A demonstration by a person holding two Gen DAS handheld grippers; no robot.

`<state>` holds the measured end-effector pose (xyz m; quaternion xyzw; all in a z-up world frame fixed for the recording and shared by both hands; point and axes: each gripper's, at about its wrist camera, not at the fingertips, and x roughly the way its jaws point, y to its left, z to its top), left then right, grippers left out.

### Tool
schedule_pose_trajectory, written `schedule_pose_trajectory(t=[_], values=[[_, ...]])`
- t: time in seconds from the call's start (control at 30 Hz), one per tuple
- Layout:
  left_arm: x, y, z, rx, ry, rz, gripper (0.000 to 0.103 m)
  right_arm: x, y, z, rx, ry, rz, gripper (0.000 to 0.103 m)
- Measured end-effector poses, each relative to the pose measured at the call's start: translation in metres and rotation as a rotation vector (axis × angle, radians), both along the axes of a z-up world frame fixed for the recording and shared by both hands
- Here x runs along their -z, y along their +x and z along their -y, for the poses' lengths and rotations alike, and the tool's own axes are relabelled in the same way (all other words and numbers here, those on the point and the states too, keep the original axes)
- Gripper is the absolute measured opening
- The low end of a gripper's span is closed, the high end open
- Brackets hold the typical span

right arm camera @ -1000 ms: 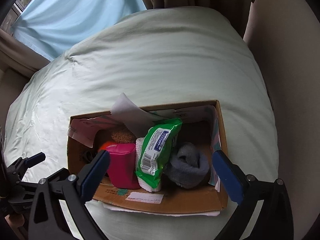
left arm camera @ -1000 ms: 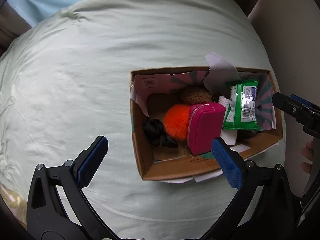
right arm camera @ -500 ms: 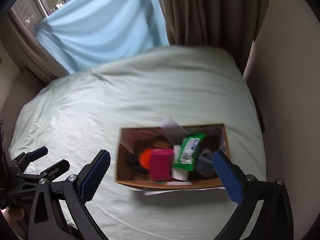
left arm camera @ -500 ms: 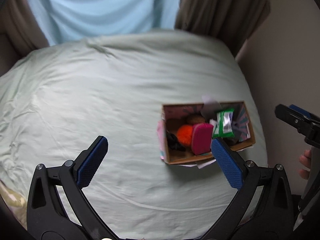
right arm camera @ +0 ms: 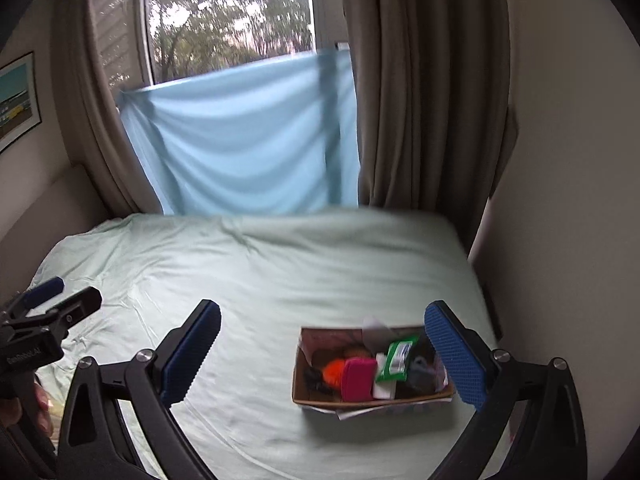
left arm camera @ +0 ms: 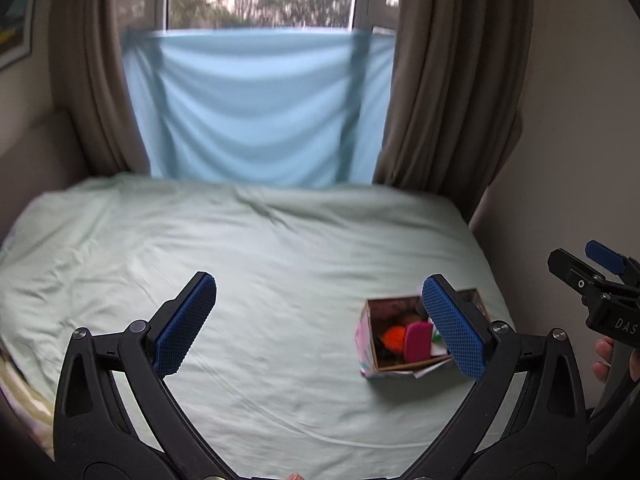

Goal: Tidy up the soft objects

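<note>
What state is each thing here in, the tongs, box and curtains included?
Left tongs: open, holding nothing.
Right tongs: open, holding nothing.
Cardboard box: open-topped, filled, resting on the bed.
Pink pouch: upright in the box.
Green packet: leaning, sticking out.
Curtains: drawn apart.

Both wrist views overlook bed, sharing box.

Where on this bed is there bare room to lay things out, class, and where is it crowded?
Free: the bed sheet left of the cardboard box, back to the blue cloth. Crowded: inside the box, around the pink pouch and green packet.
</note>
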<state>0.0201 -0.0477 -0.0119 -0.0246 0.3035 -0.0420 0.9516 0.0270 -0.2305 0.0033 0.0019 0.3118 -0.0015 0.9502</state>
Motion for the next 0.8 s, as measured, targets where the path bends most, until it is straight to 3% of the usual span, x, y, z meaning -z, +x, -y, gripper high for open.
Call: schedule_pose_trajectory(t=[0.27,0.8], values=[[-0.020,-0.043,-0.012,-0.023,0.015,0.132,0.103,-0.016,-0.033,-0.018,0.040,-0.027,0.094,0.102],[-0.026,-0.051,-0.013,-0.063,0.054,0.187,0.103,-0.018,-0.042,-0.025,0.058,-0.049,0.155,0.102]])
